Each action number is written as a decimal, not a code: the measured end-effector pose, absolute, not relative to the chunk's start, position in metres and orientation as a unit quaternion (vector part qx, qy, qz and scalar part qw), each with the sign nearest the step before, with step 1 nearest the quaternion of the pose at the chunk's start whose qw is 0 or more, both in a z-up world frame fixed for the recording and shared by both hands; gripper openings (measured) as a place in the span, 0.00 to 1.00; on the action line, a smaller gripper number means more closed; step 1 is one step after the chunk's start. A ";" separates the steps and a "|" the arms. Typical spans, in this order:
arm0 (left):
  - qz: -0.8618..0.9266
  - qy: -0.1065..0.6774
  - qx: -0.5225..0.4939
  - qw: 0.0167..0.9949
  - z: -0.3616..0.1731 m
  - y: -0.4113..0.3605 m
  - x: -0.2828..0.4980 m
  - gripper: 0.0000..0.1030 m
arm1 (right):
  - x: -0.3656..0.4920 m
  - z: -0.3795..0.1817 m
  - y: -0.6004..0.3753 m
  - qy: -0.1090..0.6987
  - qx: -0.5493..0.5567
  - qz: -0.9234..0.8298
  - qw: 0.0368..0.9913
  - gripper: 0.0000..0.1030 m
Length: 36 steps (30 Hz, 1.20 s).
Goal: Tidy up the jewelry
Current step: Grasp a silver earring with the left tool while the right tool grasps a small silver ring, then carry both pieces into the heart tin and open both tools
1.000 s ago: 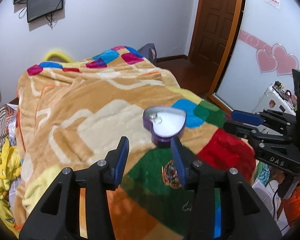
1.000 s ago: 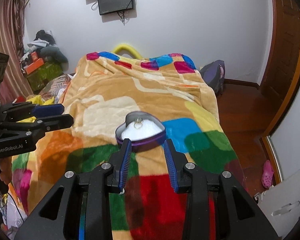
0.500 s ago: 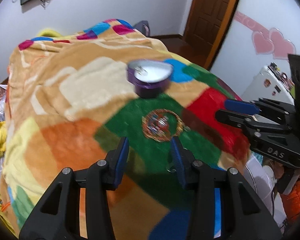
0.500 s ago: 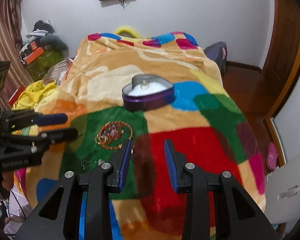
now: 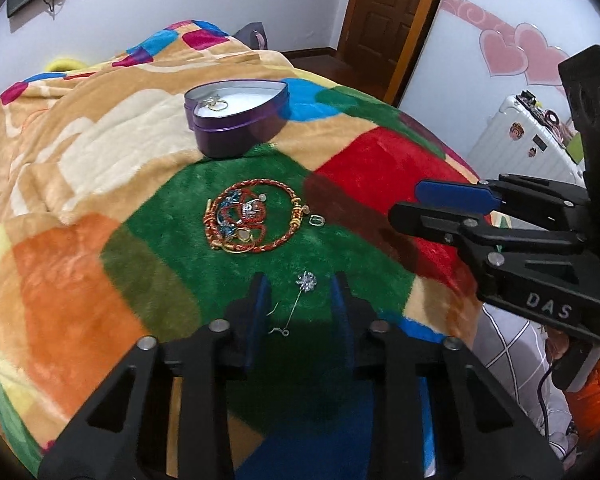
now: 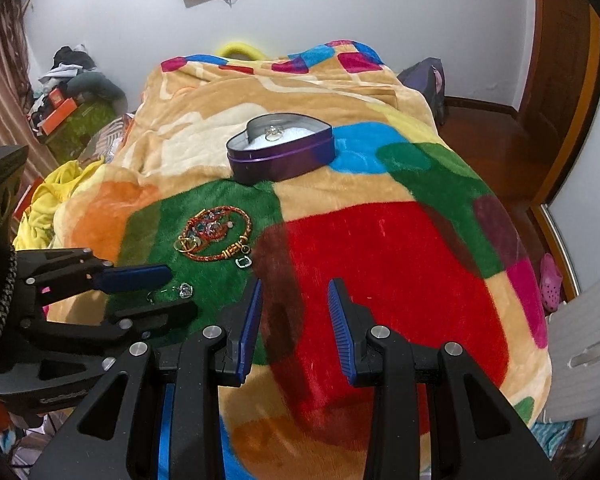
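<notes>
A purple heart-shaped tin [image 5: 240,120] [image 6: 284,152] stands open on the blanket with a ring [image 5: 216,104] [image 6: 273,133] on its white lining. A pile of red and gold bracelets [image 5: 252,218] [image 6: 214,234] lies on the green patch in front of it, with a small buckle charm [image 5: 317,221] [image 6: 243,262] beside it. A silver drop earring [image 5: 306,282] [image 6: 185,290] lies nearer. My left gripper [image 5: 300,284] [image 6: 160,290] is open, its fingertips on either side of the earring. My right gripper [image 6: 296,286] [image 5: 404,202] is open and empty over the red patch.
The jewelry lies on a bed with a multicoloured plush blanket [image 6: 380,260]. A white suitcase [image 5: 528,136] stands to the right of the bed, a wooden door [image 5: 384,12] behind. Clothes and boxes [image 6: 72,92] are piled at the left wall.
Both grippers have pulled back and tilted down from the tin. The bracelets and earring have come into view, and my left gripper now frames the earring.
</notes>
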<state>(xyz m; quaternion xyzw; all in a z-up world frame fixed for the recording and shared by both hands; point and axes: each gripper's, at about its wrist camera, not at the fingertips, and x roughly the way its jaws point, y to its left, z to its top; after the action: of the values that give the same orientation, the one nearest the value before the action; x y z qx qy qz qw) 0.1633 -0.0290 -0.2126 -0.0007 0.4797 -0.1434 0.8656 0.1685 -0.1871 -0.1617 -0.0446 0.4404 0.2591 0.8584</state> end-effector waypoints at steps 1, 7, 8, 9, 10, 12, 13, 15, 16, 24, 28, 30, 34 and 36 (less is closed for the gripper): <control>-0.144 0.479 0.000 0.866 -0.214 -0.030 0.164 0.22 | 0.168 -0.162 -0.187 0.440 -0.045 0.260 0.858 0.30; -0.147 0.472 0.006 0.869 -0.213 -0.032 0.165 0.08 | 0.171 -0.167 -0.179 0.446 -0.050 0.272 0.851 0.30; -0.147 0.472 0.003 0.869 -0.212 -0.030 0.164 0.08 | 0.171 -0.168 -0.177 0.447 -0.051 0.274 0.850 0.30; -0.145 0.470 -0.001 0.870 -0.211 -0.027 0.164 0.08 | 0.173 -0.170 -0.174 0.449 -0.053 0.277 0.848 0.30; -0.142 0.469 -0.003 0.871 -0.210 -0.025 0.165 0.08 | 0.174 -0.171 -0.171 0.451 -0.055 0.280 0.846 0.30; -0.134 0.466 -0.010 0.874 -0.207 -0.017 0.165 0.08 | 0.176 -0.174 -0.166 0.454 -0.058 0.285 0.842 0.30; -0.131 0.464 -0.014 0.876 -0.205 -0.013 0.165 0.08 | 0.176 -0.176 -0.163 0.456 -0.061 0.287 0.840 0.30; -0.125 0.461 -0.021 0.878 -0.202 -0.005 0.165 0.08 | 0.178 -0.178 -0.157 0.456 -0.066 0.290 0.839 0.30; -0.122 0.459 -0.023 0.880 -0.200 -0.001 0.165 0.08 | 0.179 -0.179 -0.154 0.456 -0.070 0.292 0.838 0.30; -0.105 0.451 -0.040 0.886 -0.197 0.017 0.162 0.08 | 0.183 -0.185 -0.143 0.453 -0.079 0.307 0.834 0.28; -0.105 0.450 -0.042 0.886 -0.197 0.017 0.162 0.08 | 0.184 -0.186 -0.143 0.449 -0.086 0.306 0.835 0.13; -0.105 0.448 -0.041 0.887 -0.195 0.016 0.162 0.08 | 0.184 -0.185 -0.144 0.449 -0.087 0.306 0.835 0.10; -0.105 0.442 -0.041 0.890 -0.190 0.016 0.162 0.08 | 0.184 -0.183 -0.144 0.446 -0.088 0.303 0.838 0.09; -0.105 0.438 -0.039 0.892 -0.186 0.016 0.163 0.08 | 0.184 -0.179 -0.145 0.442 -0.084 0.304 0.840 0.09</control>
<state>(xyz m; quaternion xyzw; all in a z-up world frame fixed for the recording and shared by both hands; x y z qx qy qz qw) 0.1629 0.0162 -0.1864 -0.0395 0.4382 -0.1047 0.8919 0.1836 -0.1448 -0.1791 -0.0839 0.4420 0.3042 0.8397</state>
